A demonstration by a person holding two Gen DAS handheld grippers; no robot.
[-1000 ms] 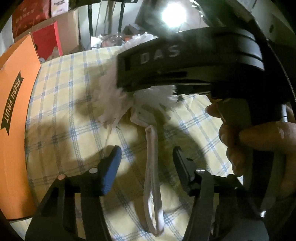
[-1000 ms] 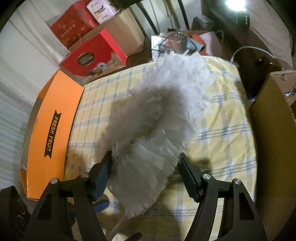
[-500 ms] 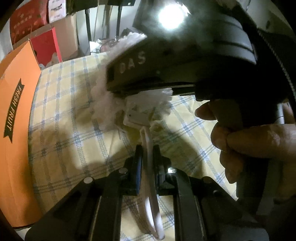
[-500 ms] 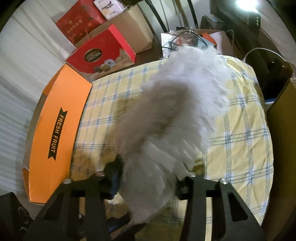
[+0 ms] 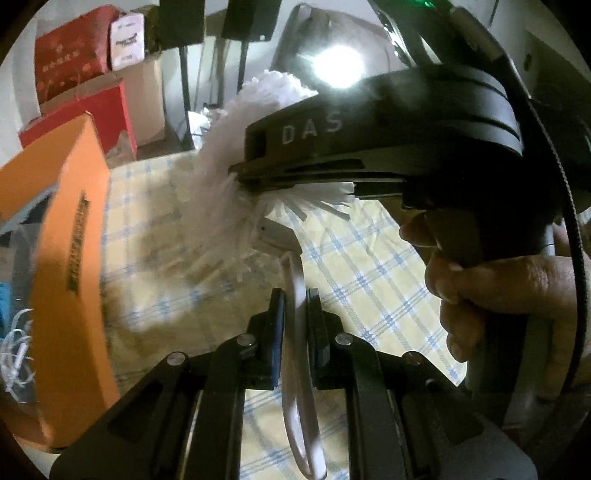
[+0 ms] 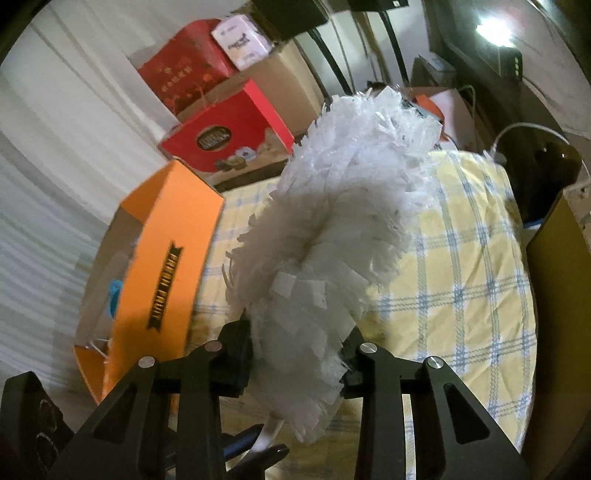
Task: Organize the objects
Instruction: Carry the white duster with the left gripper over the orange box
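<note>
Duster (image 6: 332, 229) in both tongs

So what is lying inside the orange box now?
Inside the orange box, the right wrist view shows a blue thing and thin white strands. What they are is unclear. The printed side wall hides the rest.

1. Yellow-and-blue checked cloth (image 6: 472, 280) covers the bed.
2. Red boxes (image 6: 221, 136) and a white pack (image 6: 242, 40) are stacked behind on cardboard boxes (image 6: 291, 85).
3. A bright lamp (image 6: 493, 29) glares top right.
4. A white cable (image 6: 524, 129) loops beyond the cloth.
</note>
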